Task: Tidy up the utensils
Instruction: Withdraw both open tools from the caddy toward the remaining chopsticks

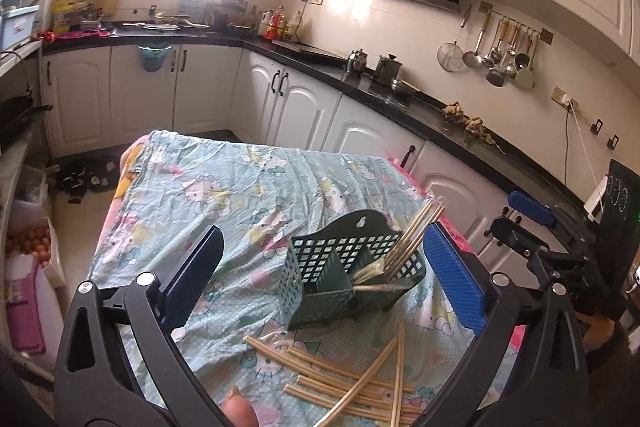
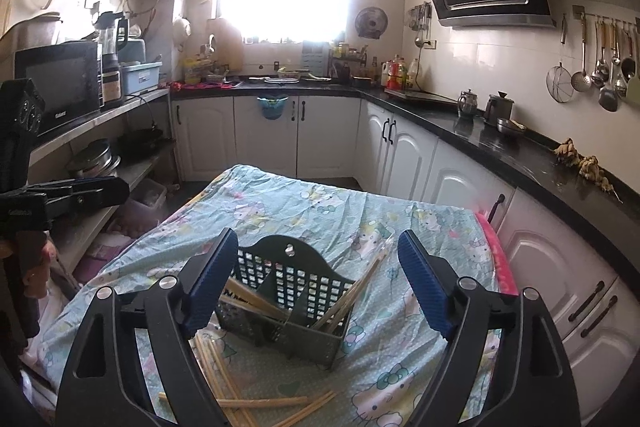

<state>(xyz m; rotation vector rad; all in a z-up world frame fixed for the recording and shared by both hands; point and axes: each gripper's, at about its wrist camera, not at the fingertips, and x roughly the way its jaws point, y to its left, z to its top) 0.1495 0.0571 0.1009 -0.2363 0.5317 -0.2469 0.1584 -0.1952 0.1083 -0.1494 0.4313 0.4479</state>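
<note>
A dark green perforated utensil holder (image 1: 352, 279) stands on the table, with several bamboo chopsticks (image 1: 412, 243) leaning in its right compartment. More loose chopsticks (image 1: 352, 383) lie scattered on the cloth in front of it. My left gripper (image 1: 324, 275) is open and empty, its fingers on either side of the holder and above it. In the right wrist view the holder (image 2: 288, 299) sits between the open fingers of my right gripper (image 2: 316, 279), with chopsticks (image 2: 352, 291) inside and loose ones (image 2: 240, 399) on the cloth. The right gripper also shows at the right of the left view (image 1: 532, 227).
The table wears a light blue cartoon-print cloth (image 1: 224, 187). Black counters with white cabinets (image 1: 304, 107) run behind and to the right. A shelf with a microwave (image 2: 60, 83) and pots stands left. Ladles hang on the wall (image 1: 500, 51).
</note>
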